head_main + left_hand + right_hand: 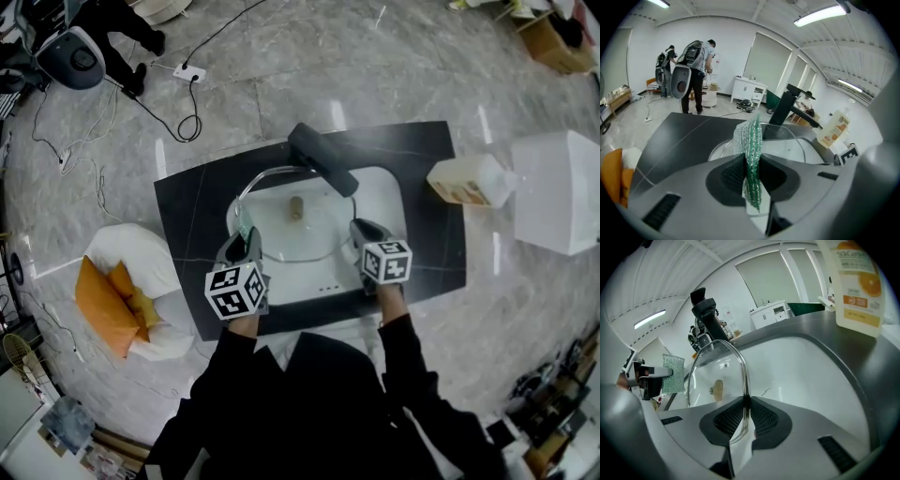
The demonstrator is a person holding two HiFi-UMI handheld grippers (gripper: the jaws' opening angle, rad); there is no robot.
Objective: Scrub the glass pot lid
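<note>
The glass pot lid (298,214) with a metal rim and wooden knob (296,207) stands tilted over the white sink (398,202). My right gripper (361,231) is shut on the lid's rim (740,376) at its right side; the knob (717,390) shows through the glass. My left gripper (246,240) is shut on a green and silver scrub pad (751,152), held upright just left of the lid (787,143). In the right gripper view the scrub pad (673,373) sits close to the lid's far edge, touching or not I cannot tell.
A black faucet (322,157) reaches over the sink from the back of the dark counter (192,234). A soap bottle (472,180) lies at the counter's right end, beside a white box (561,190). White and orange cushions (127,295) lie on the floor at left. People stand far off (696,70).
</note>
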